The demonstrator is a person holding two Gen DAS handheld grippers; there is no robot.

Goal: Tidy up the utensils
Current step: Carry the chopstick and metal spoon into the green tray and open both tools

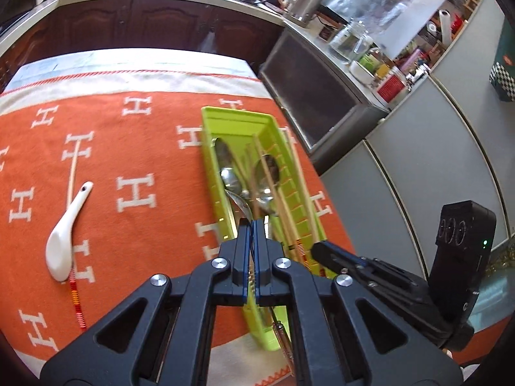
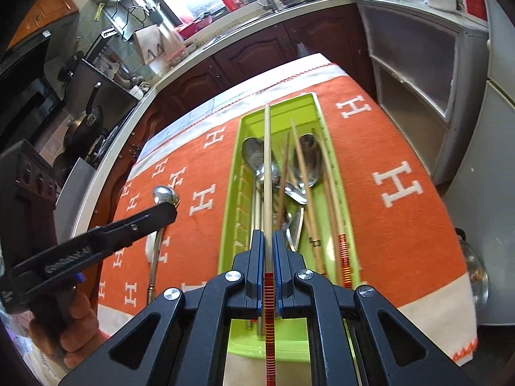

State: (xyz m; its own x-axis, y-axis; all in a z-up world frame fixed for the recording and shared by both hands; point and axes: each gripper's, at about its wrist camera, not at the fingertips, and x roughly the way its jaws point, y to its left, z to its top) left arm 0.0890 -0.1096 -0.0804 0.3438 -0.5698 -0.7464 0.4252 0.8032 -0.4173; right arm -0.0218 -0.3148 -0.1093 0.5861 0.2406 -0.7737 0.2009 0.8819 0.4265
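Note:
A green utensil tray (image 1: 210, 148) (image 2: 309, 103) lies on the orange cloth and holds metal spoons (image 2: 256, 154) and several chopsticks (image 2: 301, 160). My left gripper (image 1: 252, 225) is shut on a metal spoon (image 1: 239, 204) over the tray; in the right wrist view that spoon (image 2: 165, 194) sticks out past the left fingers (image 2: 145, 222). My right gripper (image 2: 268, 236) is shut on a bamboo chopstick with a red end (image 2: 267, 167) held lengthwise above the tray. A white ceramic spoon (image 1: 62, 241) and one more chopstick (image 1: 72, 173) lie on the cloth at the left.
The orange cloth with white H marks (image 1: 135, 193) covers the table. Dark wood cabinets (image 1: 145, 25) and a cluttered counter (image 1: 370, 51) stand behind. A grey cabinet (image 2: 415, 74) is close to the table's right edge.

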